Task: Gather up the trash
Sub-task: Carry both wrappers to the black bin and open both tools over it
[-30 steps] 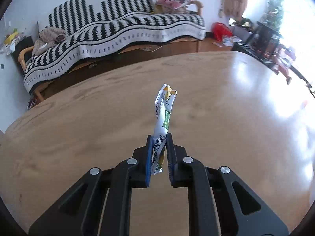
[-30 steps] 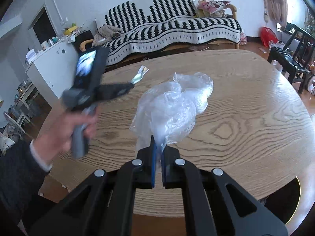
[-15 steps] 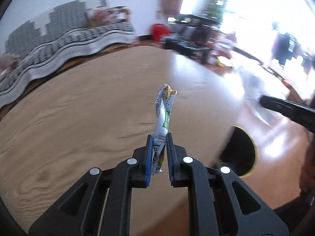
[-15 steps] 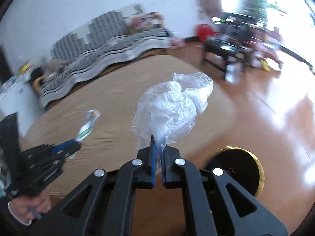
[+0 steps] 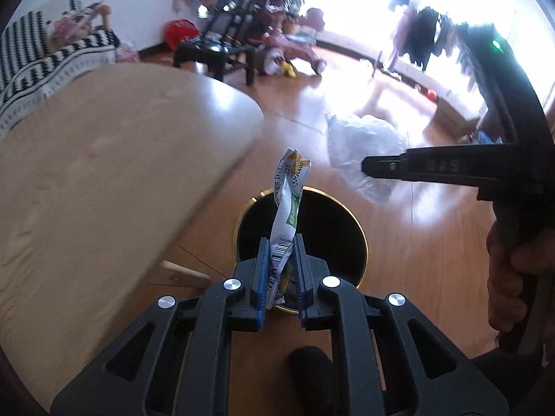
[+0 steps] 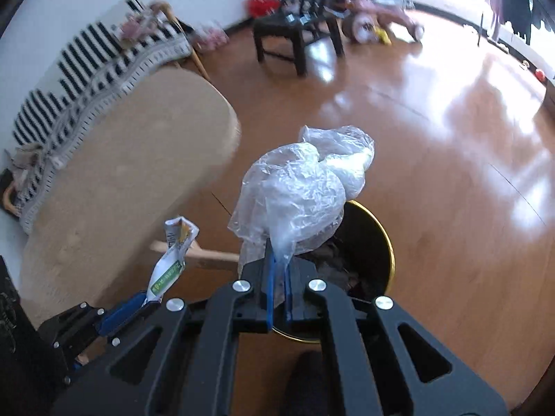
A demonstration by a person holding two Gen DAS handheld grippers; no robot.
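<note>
Down on the wood floor (image 5: 399,242) sits the black bin (image 5: 322,228) at 6 o'clock, beside the table (image 5: 104,173). Over it, the right gripper (image 6: 278,274) squeezes a clear plastic bag (image 6: 298,187). At 8 o'clock, the left gripper (image 5: 281,270) pinches a small wrapper (image 5: 288,208).

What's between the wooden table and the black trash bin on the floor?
Mostly bare wood floor; only the table's pale leg angles toward the bin, seen in both wrist views.
</note>
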